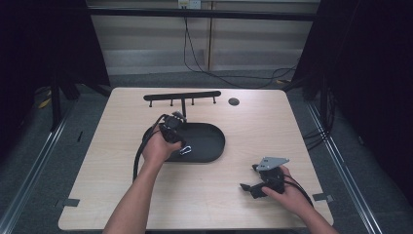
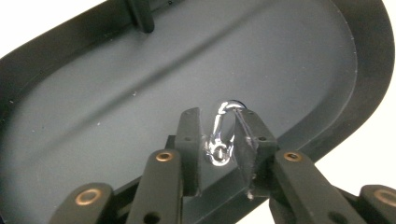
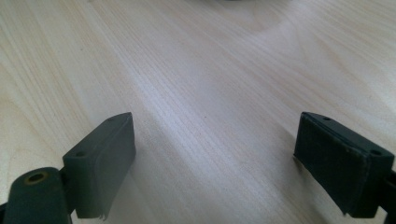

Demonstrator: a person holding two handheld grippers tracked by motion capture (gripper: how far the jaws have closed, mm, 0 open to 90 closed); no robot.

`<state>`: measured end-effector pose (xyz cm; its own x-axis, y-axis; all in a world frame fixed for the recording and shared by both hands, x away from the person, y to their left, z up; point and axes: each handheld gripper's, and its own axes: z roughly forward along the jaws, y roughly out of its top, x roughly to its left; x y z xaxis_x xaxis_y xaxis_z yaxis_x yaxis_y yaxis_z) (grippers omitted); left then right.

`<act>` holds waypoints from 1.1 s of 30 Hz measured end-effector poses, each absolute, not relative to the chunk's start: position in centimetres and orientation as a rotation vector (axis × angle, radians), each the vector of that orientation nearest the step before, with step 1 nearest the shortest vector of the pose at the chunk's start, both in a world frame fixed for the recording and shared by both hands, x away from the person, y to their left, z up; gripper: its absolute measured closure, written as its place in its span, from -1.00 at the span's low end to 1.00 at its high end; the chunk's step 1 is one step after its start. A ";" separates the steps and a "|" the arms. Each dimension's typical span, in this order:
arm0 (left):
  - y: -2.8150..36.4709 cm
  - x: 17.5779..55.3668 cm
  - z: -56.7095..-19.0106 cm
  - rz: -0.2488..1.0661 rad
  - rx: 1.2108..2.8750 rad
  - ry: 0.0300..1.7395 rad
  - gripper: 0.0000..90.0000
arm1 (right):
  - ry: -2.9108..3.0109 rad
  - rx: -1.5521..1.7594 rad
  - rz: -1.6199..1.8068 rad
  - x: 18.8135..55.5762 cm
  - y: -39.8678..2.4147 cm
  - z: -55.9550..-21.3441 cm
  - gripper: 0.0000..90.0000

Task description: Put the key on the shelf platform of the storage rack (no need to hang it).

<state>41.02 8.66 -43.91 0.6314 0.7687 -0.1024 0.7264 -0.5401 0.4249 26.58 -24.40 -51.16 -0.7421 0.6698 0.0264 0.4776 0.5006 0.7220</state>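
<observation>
At the centre of the high view, the left gripper (image 1: 184,147) hangs over the near edge of a black oval tray (image 1: 209,141). In the left gripper view, a small silver metal clip (image 2: 223,135) stands between its slightly parted jaws, low and just right of centre; whether the pads press it I cannot tell. The right gripper (image 1: 249,179), lower right, rests on the wooden table (image 1: 204,195), jaws spread wide with bare wood between them.

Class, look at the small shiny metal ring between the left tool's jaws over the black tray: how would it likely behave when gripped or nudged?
The ring looks like polished metal, so probably stiff and slippery. It is thin and small, likely light. On the smooth tray it may slide.
</observation>
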 end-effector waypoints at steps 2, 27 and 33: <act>8.7 40.9 -43.9 0.126 2.418 1.179 0.55 | 2.488 0.975 1.076 26.6 -24.4 -51.2 -0.74; 9.8 40.1 -42.9 0.047 2.404 1.160 0.08 | 2.489 0.973 1.078 26.6 -24.4 -51.2 -0.74; 10.1 39.8 -42.5 0.056 2.392 1.148 -0.04 | 2.489 0.975 1.078 26.6 -24.4 -51.2 -0.74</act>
<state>39.79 10.08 -42.51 0.6470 0.7440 -0.1669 0.7243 -0.5312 0.4397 26.57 -24.40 -51.16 -0.7417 0.6702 0.0272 0.4785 0.5002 0.7217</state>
